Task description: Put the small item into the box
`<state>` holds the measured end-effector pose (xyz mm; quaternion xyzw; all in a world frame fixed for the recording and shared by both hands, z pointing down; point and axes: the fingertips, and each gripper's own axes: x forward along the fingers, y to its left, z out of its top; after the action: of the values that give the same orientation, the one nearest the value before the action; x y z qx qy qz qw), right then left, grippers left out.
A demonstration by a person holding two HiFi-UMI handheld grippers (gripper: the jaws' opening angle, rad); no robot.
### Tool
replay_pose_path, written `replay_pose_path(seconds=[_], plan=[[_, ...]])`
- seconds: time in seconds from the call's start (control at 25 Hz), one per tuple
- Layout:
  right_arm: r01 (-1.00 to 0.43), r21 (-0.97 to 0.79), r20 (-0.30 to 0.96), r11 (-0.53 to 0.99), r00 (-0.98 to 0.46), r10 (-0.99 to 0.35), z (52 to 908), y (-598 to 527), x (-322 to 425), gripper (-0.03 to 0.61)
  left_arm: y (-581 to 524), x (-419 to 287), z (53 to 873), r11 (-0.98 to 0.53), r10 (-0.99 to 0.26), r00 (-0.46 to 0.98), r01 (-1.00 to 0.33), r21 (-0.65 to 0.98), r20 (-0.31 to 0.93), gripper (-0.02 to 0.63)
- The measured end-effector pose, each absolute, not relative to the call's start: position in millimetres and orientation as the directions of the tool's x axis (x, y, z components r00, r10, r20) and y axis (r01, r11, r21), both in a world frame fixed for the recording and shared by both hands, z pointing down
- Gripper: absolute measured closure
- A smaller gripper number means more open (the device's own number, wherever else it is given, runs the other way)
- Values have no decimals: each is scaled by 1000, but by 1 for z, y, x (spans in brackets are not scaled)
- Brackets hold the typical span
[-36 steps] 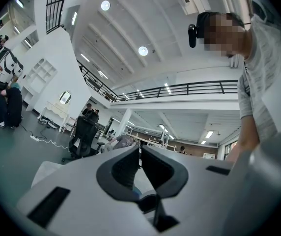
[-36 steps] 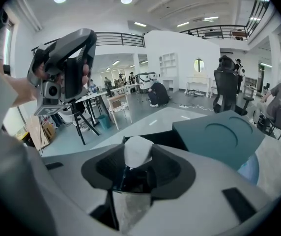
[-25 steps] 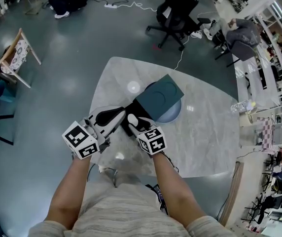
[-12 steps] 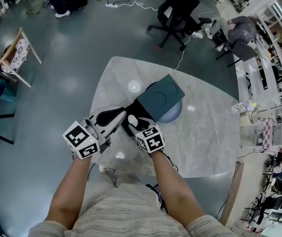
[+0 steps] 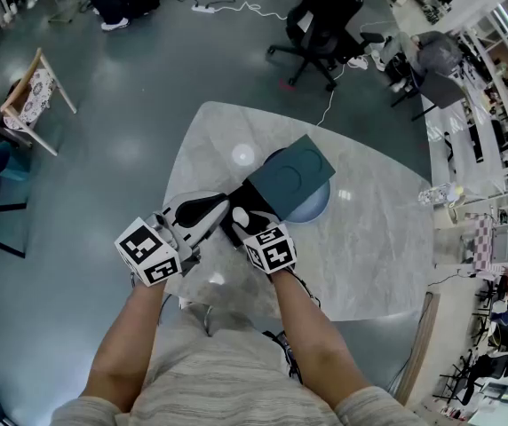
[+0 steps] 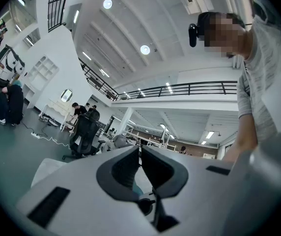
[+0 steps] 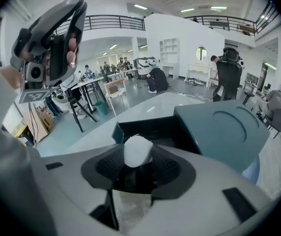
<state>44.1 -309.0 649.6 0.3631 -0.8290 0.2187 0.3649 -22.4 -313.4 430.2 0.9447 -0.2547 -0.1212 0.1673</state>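
Observation:
A small white item (image 7: 138, 150) sits between the jaws of my right gripper (image 7: 138, 155), which is shut on it and tilts down just in front of the box. The dark teal box (image 7: 153, 131) stands open, its dark inside empty as far as I can see. Its lid (image 7: 224, 124) is folded back to the right. In the head view the right gripper (image 5: 240, 216) and the white item (image 5: 239, 212) hover at the near edge of the box (image 5: 256, 199). My left gripper (image 5: 208, 209) lies just left of it, and its jaws (image 6: 140, 154) stand shut with nothing between them.
The box sits on a pale marble table (image 5: 369, 238); its lid (image 5: 291, 177) rests over a round blue-grey object (image 5: 312, 204). A black office chair (image 5: 321, 16) stands beyond the table, a wooden chair (image 5: 27, 96) far left. Cables lie on the floor.

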Motion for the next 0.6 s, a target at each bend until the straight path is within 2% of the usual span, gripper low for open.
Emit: replay_pose_path(seconds=[0.6], plan=[[-763,-100,750,638,-479,-456,645,-315,41,356,-317,-24,430,-811,-523,841,-443,383,-135,583]])
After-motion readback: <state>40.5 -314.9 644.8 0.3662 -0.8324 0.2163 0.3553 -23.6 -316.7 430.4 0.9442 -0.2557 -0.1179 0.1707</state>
